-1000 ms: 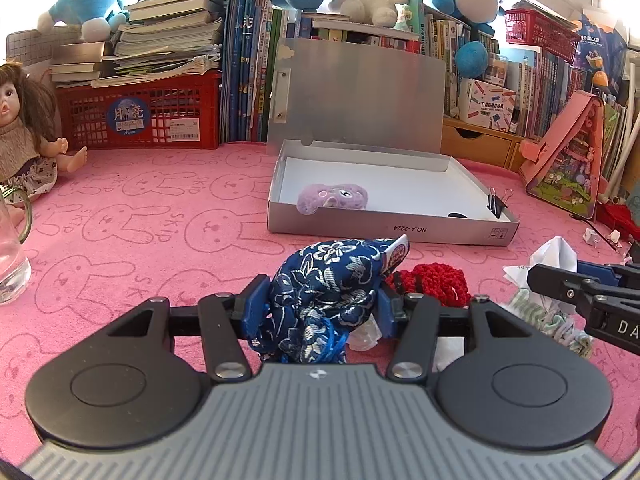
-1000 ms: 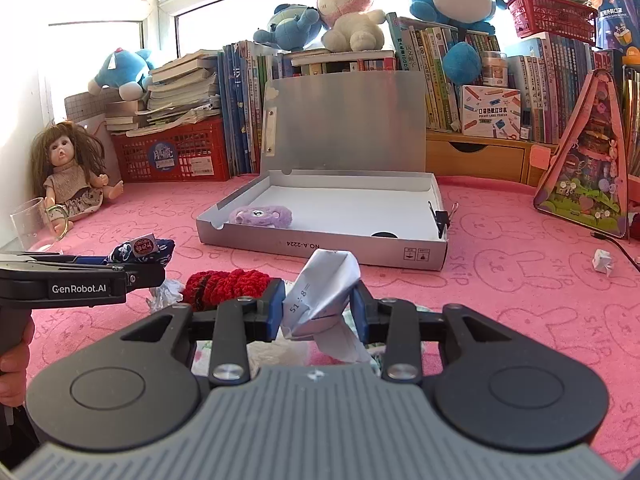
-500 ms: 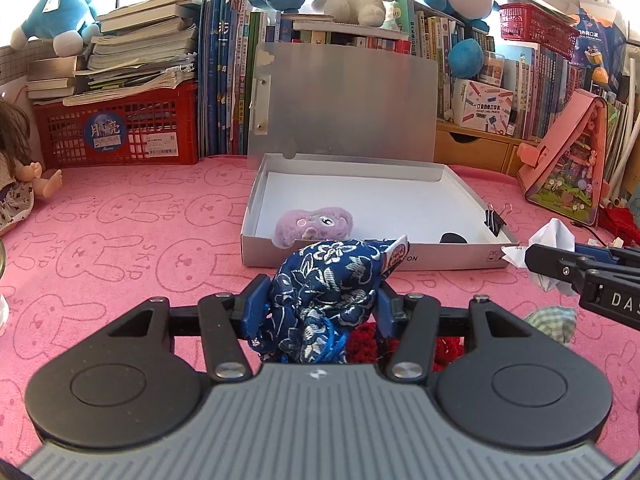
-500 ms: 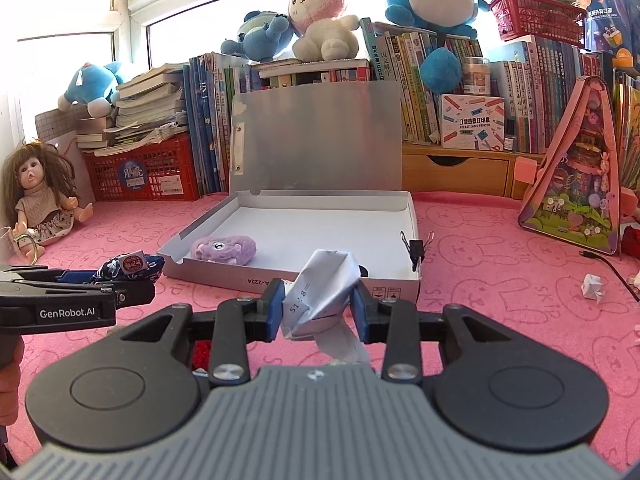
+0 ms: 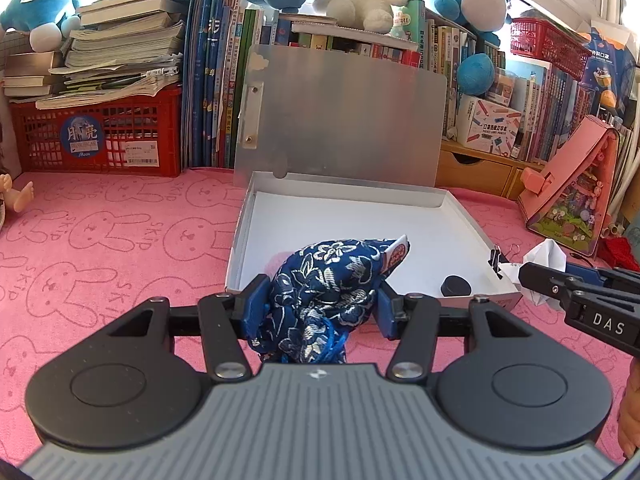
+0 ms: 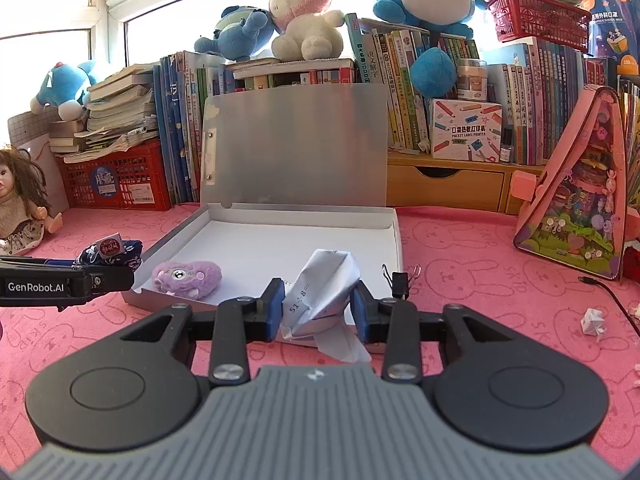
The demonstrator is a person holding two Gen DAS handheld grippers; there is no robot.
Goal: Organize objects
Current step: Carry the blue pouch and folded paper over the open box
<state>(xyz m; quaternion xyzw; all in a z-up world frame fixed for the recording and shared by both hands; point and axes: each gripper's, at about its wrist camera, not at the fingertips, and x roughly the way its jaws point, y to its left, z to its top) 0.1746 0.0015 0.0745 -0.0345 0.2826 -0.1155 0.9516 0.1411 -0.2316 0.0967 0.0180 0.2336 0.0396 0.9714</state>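
Note:
My left gripper [image 5: 322, 300] is shut on a blue floral cloth pouch [image 5: 328, 284] and holds it just in front of the near wall of the open grey box [image 5: 240, 248]. My right gripper [image 6: 320, 304] is shut on a folded white paper [image 6: 324, 292] at the box's [image 6: 396, 236] near edge. A purple plush toy [image 6: 187, 279] lies in the box's near left corner. A small black disc [image 5: 456, 286] lies in the near right corner. A black binder clip [image 6: 400, 282] sits on the right rim. The pouch also shows at the left of the right wrist view [image 6: 112, 254].
The box lid [image 6: 296, 144] stands upright against books. A red crate [image 5: 100, 136], a doll [image 6: 20, 204], a pink triangular toy house [image 6: 580, 200] and a wooden drawer unit [image 6: 444, 184] ring the pink mat. Paper scraps [image 6: 592, 320] lie at the right.
Both grippers have moved forward to the box with their loads. The red knitted item and checked cloth have dropped out of view below them.

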